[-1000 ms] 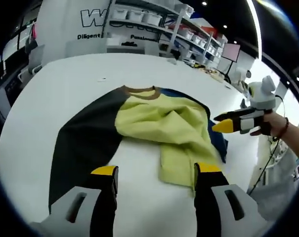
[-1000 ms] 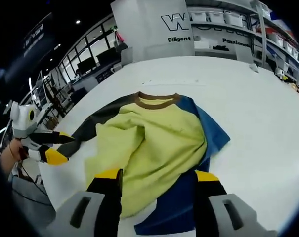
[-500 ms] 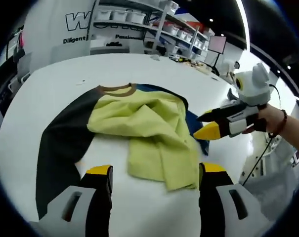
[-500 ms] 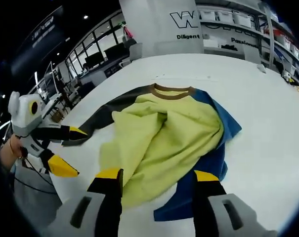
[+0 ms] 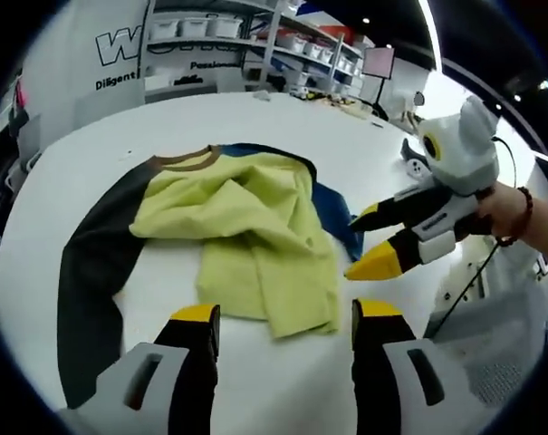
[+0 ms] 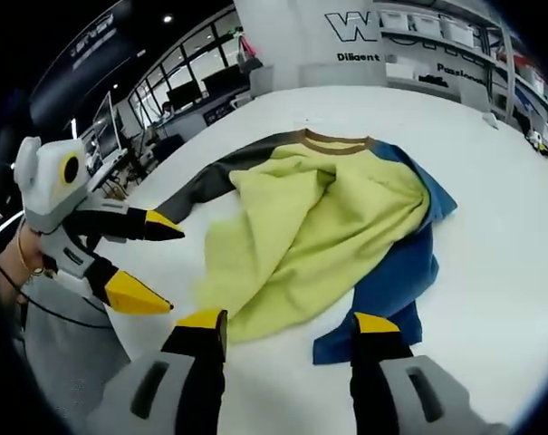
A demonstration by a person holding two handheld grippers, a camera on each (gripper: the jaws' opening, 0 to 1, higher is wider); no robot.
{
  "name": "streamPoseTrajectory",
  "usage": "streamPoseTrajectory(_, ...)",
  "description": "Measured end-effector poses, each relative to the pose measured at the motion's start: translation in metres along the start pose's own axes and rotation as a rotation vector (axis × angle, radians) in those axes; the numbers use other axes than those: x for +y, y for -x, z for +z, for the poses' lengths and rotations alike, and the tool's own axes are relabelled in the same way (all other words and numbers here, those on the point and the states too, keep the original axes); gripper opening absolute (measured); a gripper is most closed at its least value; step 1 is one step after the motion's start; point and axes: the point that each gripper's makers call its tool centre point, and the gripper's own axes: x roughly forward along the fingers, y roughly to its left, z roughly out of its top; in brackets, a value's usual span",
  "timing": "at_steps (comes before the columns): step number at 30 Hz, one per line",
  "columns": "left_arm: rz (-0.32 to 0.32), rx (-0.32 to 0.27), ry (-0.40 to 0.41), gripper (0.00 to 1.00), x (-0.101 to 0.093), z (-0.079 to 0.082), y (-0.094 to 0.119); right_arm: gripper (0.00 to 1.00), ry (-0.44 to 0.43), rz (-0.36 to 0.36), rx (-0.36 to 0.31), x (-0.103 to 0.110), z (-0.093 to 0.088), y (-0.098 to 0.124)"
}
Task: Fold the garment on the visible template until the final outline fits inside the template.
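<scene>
Your left gripper (image 5: 278, 328) and right gripper (image 6: 278, 328) both gape empty, the shirt (image 5: 246, 217) lying crumpled just beyond their tips.

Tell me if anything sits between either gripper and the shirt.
Nothing visible does. The left gripper and right gripper both hang open over bare white table, with the shirt just ahead of their jaws.

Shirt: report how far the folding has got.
Done: little. The shirt lies rumpled on the table, its yellow body bunched, its dark sleeve spread out and its blue sleeve trailing. In hand: nothing; the left tool and the right tool hang open above the hem. Left: all the folding.
</scene>
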Motion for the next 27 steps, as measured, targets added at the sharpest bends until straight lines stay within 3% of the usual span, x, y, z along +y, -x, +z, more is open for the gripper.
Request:
streamPoseTrajectory(3,-0.013,-0.008,-0.010,0.57,-0.005,0.000,-0.003,0.50,0.004,0.004,0.011,0.002,-0.006,0.002)
streamPoseTrajectory(11,-0.049,0.004,-0.029,0.43,-0.013,-0.001,-0.016,0.46,0.000,0.003,0.024,0.012,-0.019,0.001)
streamPoseTrajectory(21,-0.106,0.030,-0.024,0.35,-0.027,-0.004,-0.029,0.41,-0.006,-0.010,0.035,0.027,-0.034,-0.004)
streamPoseTrajectory(27,-0.087,0.048,-0.018,0.32,-0.026,-0.005,-0.038,0.39,0.000,-0.013,0.018,0.032,-0.031,-0.005)
